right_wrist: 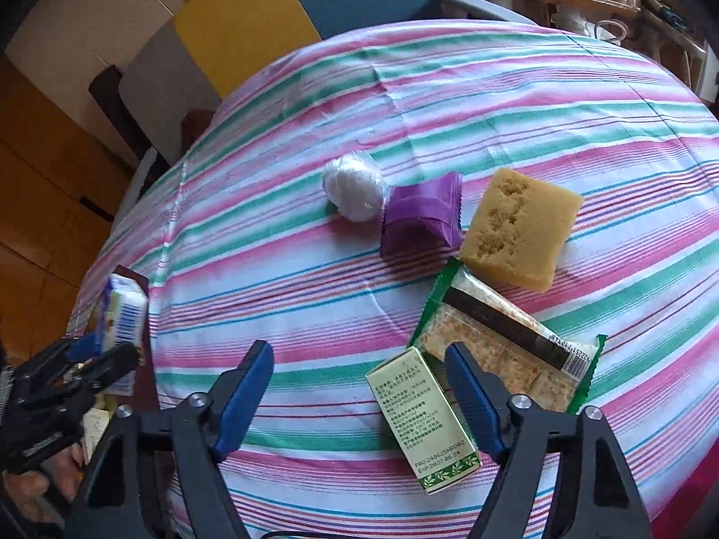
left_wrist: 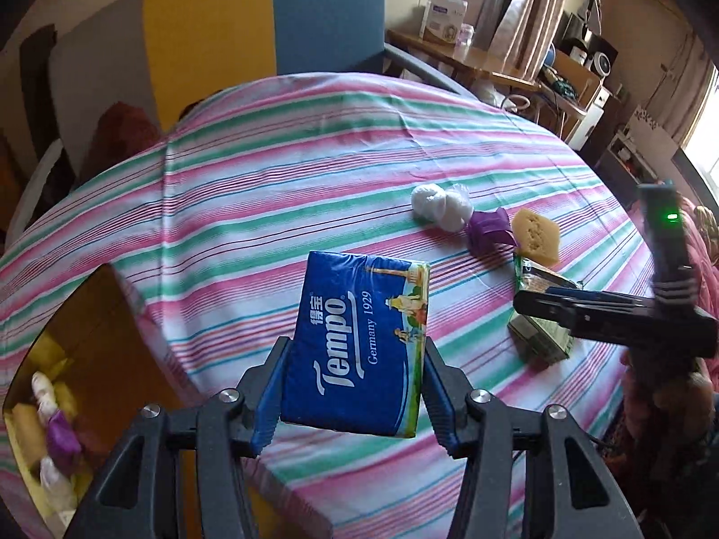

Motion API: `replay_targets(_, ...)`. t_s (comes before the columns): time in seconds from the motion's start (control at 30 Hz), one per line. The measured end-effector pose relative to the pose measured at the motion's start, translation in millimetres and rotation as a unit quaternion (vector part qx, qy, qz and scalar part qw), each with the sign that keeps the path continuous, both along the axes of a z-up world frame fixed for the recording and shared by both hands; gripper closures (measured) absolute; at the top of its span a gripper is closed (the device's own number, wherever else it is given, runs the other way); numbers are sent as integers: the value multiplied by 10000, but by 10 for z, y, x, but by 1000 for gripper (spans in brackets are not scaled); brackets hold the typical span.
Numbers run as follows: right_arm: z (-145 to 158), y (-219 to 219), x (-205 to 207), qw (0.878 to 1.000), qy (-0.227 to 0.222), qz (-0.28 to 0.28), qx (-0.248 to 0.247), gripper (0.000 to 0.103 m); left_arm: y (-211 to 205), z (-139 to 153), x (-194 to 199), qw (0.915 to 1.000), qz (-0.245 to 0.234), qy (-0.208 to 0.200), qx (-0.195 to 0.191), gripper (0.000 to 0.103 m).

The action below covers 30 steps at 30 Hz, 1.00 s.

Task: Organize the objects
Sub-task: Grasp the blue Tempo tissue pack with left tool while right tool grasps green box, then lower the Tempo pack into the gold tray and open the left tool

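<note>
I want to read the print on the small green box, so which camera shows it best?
The right wrist view: the small green box lies close to the camera, its printed face up, between the open fingers of the right gripper. In the left wrist view the box is far off, and that gripper covers part of it.

Tempo tissue pack: blue, white lettering | tablecloth: pink, green, white stripes | wrapped ball: white | sachet: purple | sponge: yellow | small box: pale green | cracker packet: green-edged
</note>
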State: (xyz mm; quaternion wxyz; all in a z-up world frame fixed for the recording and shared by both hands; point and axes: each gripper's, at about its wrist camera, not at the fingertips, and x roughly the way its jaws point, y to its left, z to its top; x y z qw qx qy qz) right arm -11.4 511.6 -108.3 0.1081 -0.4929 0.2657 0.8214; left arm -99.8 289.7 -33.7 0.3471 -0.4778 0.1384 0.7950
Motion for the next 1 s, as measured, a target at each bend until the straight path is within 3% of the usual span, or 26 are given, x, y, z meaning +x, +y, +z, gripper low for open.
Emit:
replay_targets(0.17,-92,-57,-31,9984,-432,104,339,47,-599,90,0,9989,437,-95,170,48)
replay_targets(0.3,-150,-122,-68,9958,-665,266,566,67,-1242,151,-69,9935,1014,-355,369,48)
replay_targets(0.57,-168,-158,-103,9936,-733,396,757,70,-2465,83,-241,9665,2426,-612,566,48)
replay_targets(0.67,-168,-164,-103,9932,-714,503,773,70,-2606,-50,-266,9617,2627,-625,472,48)
replay_targets(1.0,-141,-165,-59,9927,-695,561,807,70,-2428,-584,-360,9562,2804,-832,-73,48)
